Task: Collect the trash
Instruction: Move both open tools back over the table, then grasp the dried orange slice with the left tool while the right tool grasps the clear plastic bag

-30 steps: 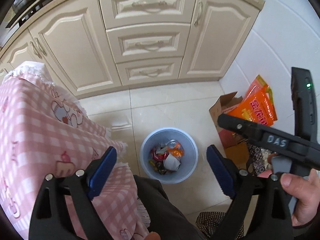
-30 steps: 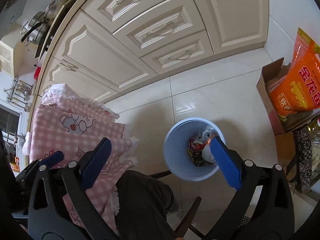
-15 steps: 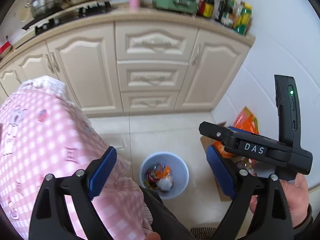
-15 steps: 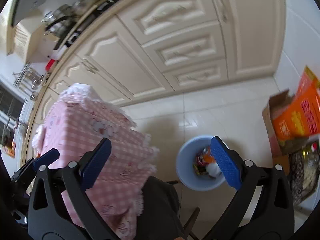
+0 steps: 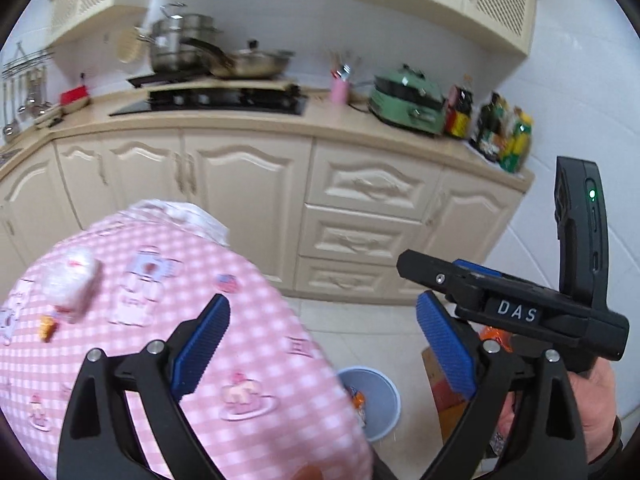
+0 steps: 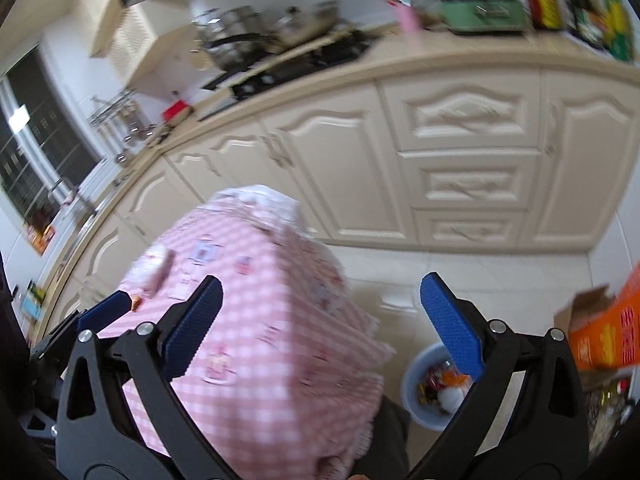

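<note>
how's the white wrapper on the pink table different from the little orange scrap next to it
The white wrapper is larger and crumpled, pale and puffy; the orange scrap is tiny, bright and compact. The wrapper lies farther up the pink tablecloth, the scrap just below it. Both are loose on the tablecloth, ungrasped.

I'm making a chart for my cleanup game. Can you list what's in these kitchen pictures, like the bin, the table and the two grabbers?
left gripper: open, holding nothing, above the table edge
right gripper: open, holding nothing
trash bin: light blue, on the floor beside the table, wrappers and other trash inside
table: covered by a pink checked cloth
still on the table: crumpled white wrapper, small orange scrap
behind: cream cabinets
</note>
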### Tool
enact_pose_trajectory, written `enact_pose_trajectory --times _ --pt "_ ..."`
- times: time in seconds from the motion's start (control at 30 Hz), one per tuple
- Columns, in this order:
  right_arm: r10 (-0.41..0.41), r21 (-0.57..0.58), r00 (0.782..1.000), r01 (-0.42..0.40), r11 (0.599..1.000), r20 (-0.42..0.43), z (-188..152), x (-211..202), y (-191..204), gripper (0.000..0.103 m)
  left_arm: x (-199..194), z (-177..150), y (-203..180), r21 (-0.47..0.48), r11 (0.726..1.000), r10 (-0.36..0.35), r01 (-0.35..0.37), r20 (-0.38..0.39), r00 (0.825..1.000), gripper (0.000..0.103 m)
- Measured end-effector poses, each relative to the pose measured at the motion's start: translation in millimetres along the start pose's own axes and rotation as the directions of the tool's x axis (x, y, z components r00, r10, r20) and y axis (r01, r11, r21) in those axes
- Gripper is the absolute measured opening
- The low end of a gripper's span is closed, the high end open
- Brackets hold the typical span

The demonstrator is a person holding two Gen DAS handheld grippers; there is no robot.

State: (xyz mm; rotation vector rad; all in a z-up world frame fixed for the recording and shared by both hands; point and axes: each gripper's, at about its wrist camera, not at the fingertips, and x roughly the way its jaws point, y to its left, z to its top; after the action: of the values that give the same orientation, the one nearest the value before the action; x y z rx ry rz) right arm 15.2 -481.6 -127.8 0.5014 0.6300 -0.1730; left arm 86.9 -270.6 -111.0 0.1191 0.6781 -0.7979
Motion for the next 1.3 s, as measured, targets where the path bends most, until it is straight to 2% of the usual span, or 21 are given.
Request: enact_pose_trajectory --times 0.13,0.23,0.43,0.53,0.6,0.67,0.83,1.0,1.13,1.3 --pt "0.056 -0.085 0.998 -0.054 0.995 0.018 14 5 52 0.097 -32 4 34 -0.046 0.997 0.065 -0.062 0.065 0.996 0.093" --pt "0.097 -0.139 0.995 -0.093 0.986 0.021 19 6 86 0.097 -61 2 68 -0.12 0.985 0.135 -0.121 0.117 0.984 0.093" --pt "0.158 -0.241 0.987 -0.152 0.959 0.005 23 19 148 0.097 -108 -10 140 -0.24 0.939 0.291 -0.247 0.172 0.941 0.093" --pt "0.176 -0.285 0.984 -0.174 0.943 -0.016 21 30 173 0.097 -119 -22 179 -0.283 0.905 0.37 -0.317 0.156 0.916 0.093" --pt "0.179 -0.305 0.983 -0.181 0.935 -0.035 20 41 187 0.097 -121 -30 201 -0.307 0.886 0.401 -0.346 0.134 0.906 0.093" --pt "0.179 -0.32 0.982 -0.189 0.928 -0.062 18 58 201 0.097 -118 -40 225 -0.324 0.866 0.433 -0.381 0.104 0.895 0.093" --pt "0.169 -0.348 0.976 -0.206 0.915 -0.135 6 102 227 0.097 -90 -67 281 -0.338 0.834 0.458 -0.436 -0.015 0.889 0.093" --pt "0.154 -0.352 0.965 -0.222 0.909 -0.212 -7 148 242 0.097 -49 -80 309 -0.298 0.842 0.444 -0.449 -0.089 0.891 0.093" --pt "0.14 -0.349 0.952 -0.233 0.908 -0.272 -17 187 252 0.097 -11 -80 319 -0.214 0.847 0.464 -0.486 -0.148 0.873 0.094" --pt "0.14 -0.341 0.935 -0.254 0.905 -0.327 -22 226 262 0.097 27 -74 333 -0.177 0.863 0.434 -0.472 -0.216 0.875 0.093"
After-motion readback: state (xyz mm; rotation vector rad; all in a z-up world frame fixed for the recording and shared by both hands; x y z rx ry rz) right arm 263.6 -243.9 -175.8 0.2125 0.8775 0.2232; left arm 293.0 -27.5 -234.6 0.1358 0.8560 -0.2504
